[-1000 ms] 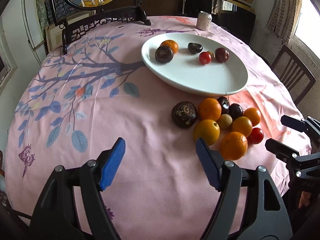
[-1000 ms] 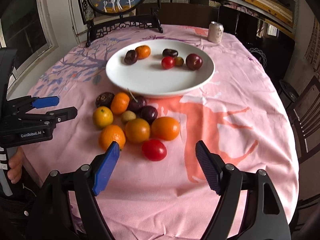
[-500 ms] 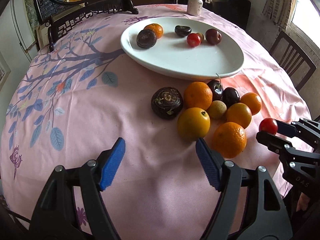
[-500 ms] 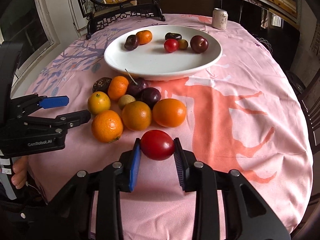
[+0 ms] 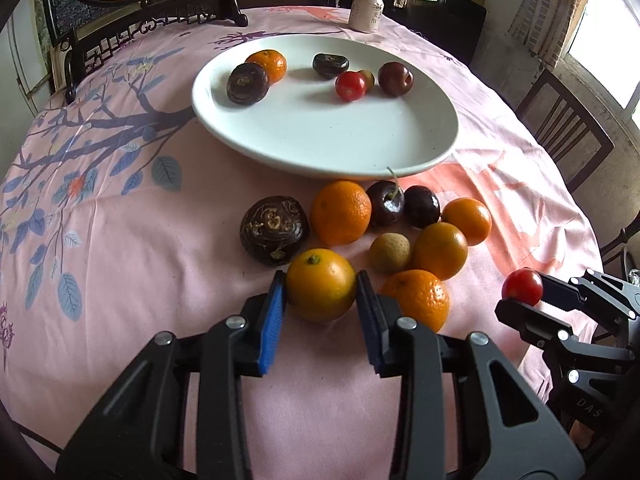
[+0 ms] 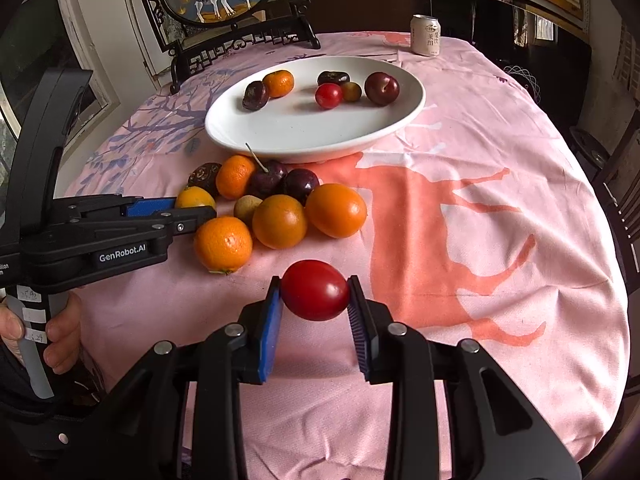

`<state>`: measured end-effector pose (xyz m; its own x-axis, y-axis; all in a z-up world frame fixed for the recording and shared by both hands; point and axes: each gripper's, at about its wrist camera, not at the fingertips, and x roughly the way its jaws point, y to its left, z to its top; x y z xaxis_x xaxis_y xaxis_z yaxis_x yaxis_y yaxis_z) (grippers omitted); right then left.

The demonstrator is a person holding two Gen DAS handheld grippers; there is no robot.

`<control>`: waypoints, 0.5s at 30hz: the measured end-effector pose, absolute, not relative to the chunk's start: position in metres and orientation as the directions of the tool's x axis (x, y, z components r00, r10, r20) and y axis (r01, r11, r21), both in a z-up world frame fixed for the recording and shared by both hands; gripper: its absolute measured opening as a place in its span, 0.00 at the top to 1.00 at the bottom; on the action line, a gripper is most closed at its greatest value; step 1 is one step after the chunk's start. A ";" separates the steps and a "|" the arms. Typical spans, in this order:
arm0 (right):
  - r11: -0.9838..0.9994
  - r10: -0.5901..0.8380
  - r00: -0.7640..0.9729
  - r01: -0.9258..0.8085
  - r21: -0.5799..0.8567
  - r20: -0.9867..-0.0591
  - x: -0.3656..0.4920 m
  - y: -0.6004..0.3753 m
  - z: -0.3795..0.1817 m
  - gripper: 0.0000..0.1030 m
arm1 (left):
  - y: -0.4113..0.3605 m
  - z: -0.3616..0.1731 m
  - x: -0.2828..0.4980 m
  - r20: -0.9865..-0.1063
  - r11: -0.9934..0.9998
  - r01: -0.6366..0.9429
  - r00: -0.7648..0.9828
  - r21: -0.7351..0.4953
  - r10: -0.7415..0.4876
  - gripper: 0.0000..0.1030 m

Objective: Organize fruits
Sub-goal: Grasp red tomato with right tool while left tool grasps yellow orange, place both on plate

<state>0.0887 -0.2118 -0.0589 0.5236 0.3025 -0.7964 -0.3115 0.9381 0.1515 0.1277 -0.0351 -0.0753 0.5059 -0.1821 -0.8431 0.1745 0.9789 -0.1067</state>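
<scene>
Your right gripper (image 6: 315,300) has its jaws closed on a red tomato (image 6: 315,290), lifted clear of the pink tablecloth (image 6: 460,208); squeeze harder and the skin could split. Your left gripper (image 5: 320,292) has pinched the yellow-orange citrus (image 5: 321,285) at the near edge of the pile, just below the white plate (image 5: 320,132); lifting could nudge the neighbouring orange (image 5: 416,298). Only the right view shows your hand (image 6: 60,330).

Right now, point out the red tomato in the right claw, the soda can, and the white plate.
red tomato (image 6: 315,290): right wrist view, middle of its skin.
soda can (image 6: 425,35): right wrist view, middle of its side.
white plate (image 6: 304,128): right wrist view, bare inner surface.
</scene>
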 end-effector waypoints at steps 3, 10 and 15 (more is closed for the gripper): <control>0.935 0.310 0.534 -0.322 0.150 -0.786 0.087 -0.209 -0.053 0.69 | -0.028 -0.069 0.121 -0.833 0.980 0.162 0.520 -0.118 -0.186 0.66; 0.928 0.322 0.534 -0.342 0.148 -0.782 0.087 -0.200 -0.048 0.69 | -0.012 -0.051 0.111 -0.810 0.979 0.145 0.552 -0.141 -0.198 0.66; 0.922 0.333 0.525 -0.355 0.155 -0.783 0.094 -0.199 -0.045 0.69 | -0.012 -0.034 0.114 -0.797 0.977 0.166 0.567 -0.137 -0.208 0.66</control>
